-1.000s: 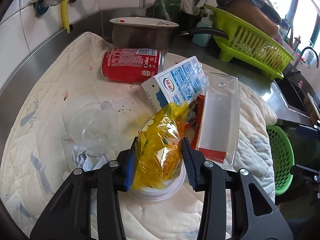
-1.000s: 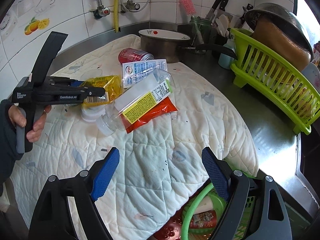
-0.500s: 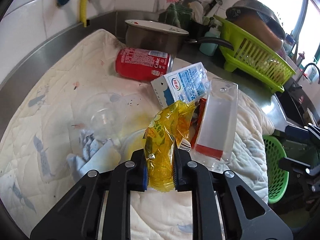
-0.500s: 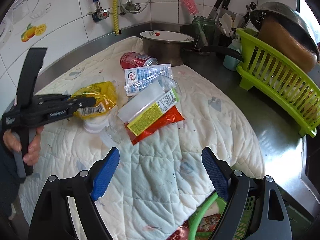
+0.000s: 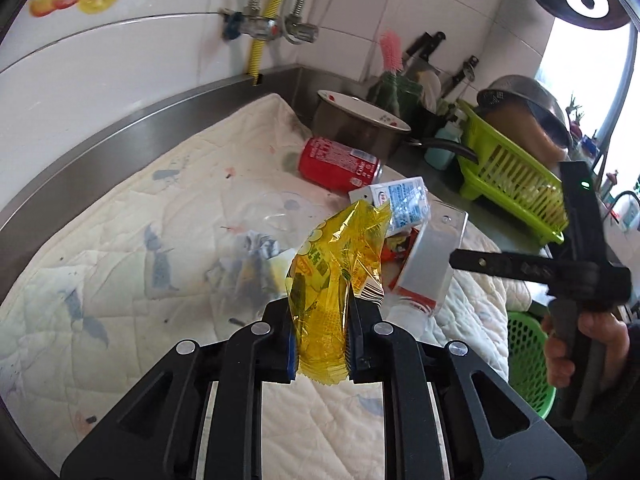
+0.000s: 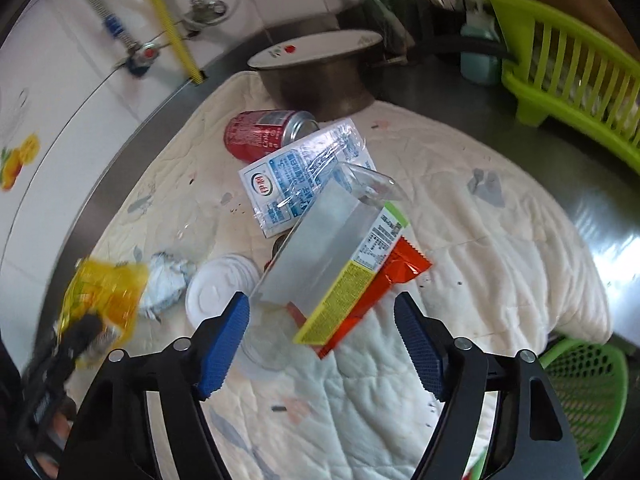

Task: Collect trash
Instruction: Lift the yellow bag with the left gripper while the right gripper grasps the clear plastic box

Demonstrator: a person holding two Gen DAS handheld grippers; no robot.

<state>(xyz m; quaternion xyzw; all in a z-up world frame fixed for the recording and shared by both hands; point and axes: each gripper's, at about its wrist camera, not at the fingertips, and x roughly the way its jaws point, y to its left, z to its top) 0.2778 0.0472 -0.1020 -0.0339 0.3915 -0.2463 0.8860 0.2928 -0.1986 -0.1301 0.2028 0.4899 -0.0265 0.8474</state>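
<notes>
My left gripper (image 5: 322, 340) is shut on a crumpled yellow wrapper (image 5: 336, 272) and holds it above the quilted cloth (image 5: 132, 240); the wrapper also shows blurred in the right wrist view (image 6: 102, 296). My right gripper (image 6: 322, 344) is open and empty, just above a clear plastic box with a yellow label (image 6: 332, 256) that lies on a red wrapper (image 6: 396, 272). A white-and-blue milk carton (image 6: 304, 176), a red Coke can (image 6: 264, 132), a white lid (image 6: 222, 288) and a crumpled tissue (image 6: 166, 284) lie on the cloth.
A green mesh basket (image 6: 588, 392) sits below the cloth's right edge. A metal pot (image 6: 320, 80) stands at the back. A green dish rack (image 6: 568, 72) is on the steel counter at the right. Tiled wall and pipes lie to the left.
My left gripper has lifted the yellow wrapper off the white lid and drawn back to the left. My right gripper has moved forward and down over the clear box, still open.
</notes>
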